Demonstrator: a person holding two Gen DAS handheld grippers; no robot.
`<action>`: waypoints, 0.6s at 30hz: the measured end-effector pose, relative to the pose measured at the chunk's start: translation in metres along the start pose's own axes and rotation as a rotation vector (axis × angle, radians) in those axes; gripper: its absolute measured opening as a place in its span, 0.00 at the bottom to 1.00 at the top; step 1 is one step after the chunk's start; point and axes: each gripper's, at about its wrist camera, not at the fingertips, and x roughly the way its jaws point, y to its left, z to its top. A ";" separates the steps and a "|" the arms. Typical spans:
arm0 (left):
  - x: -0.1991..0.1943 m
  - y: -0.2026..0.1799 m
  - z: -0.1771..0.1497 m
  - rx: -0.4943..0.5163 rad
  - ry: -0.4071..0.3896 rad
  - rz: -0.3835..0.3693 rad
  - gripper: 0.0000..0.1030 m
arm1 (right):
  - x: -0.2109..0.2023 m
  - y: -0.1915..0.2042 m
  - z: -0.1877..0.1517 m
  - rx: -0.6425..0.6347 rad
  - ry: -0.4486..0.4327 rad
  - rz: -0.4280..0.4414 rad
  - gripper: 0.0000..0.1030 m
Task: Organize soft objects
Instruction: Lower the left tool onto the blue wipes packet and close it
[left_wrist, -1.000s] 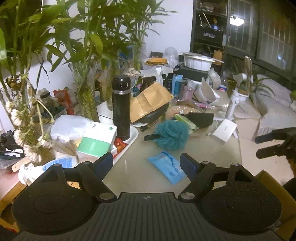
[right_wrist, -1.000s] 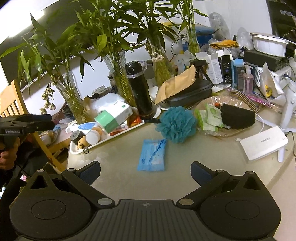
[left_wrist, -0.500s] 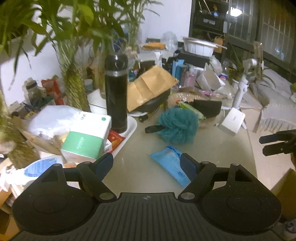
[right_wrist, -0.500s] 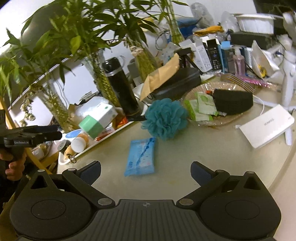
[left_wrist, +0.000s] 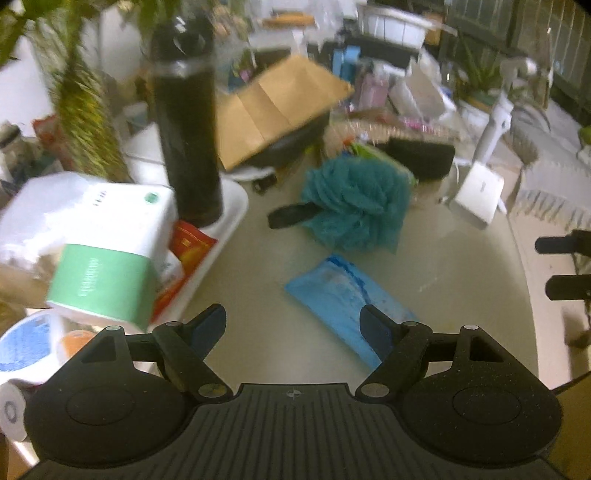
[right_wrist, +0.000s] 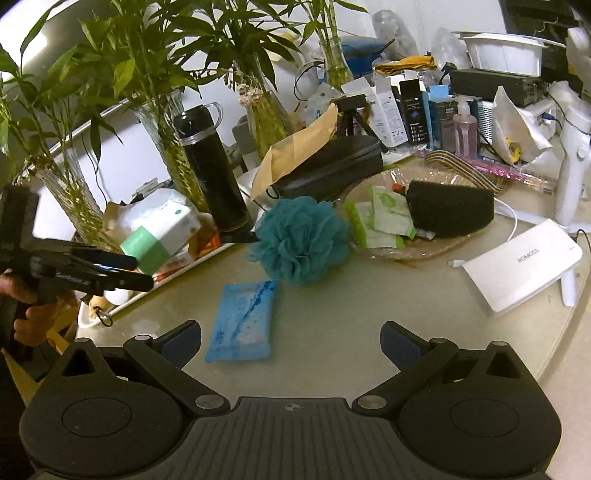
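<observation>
A: Soft objects, item one: teal mesh bath pouf (right_wrist: 301, 240), ruffled, round, on the table (right_wrist: 351, 332) beside the woven tray (right_wrist: 424, 251).

B: Item two?

A: Blue wipes pack (right_wrist: 243, 321), flat, crinkly film, lying nearest both tools, probably first to go.

B: Grippers?

A: Left gripper (left_wrist: 293, 325) and right gripper (right_wrist: 291, 339): jaws spread wide, empty, hovering above the pack.

Speckled matte-black plastic left claw (left_wrist: 293, 325) is showing blue finger pads (left_wrist: 373, 328) and silver screws; bare-skinned hand (right_wrist: 31, 317) is showing beside it.
</observation>
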 end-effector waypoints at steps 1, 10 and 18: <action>0.006 -0.002 0.002 0.006 0.019 -0.001 0.78 | 0.001 0.000 0.000 -0.005 0.002 0.000 1.00; 0.065 -0.011 0.019 -0.046 0.206 -0.036 0.89 | 0.004 -0.009 0.002 0.030 0.016 -0.001 1.00; 0.103 -0.017 0.035 -0.130 0.273 -0.014 0.95 | 0.006 -0.013 0.002 0.051 0.022 -0.020 1.00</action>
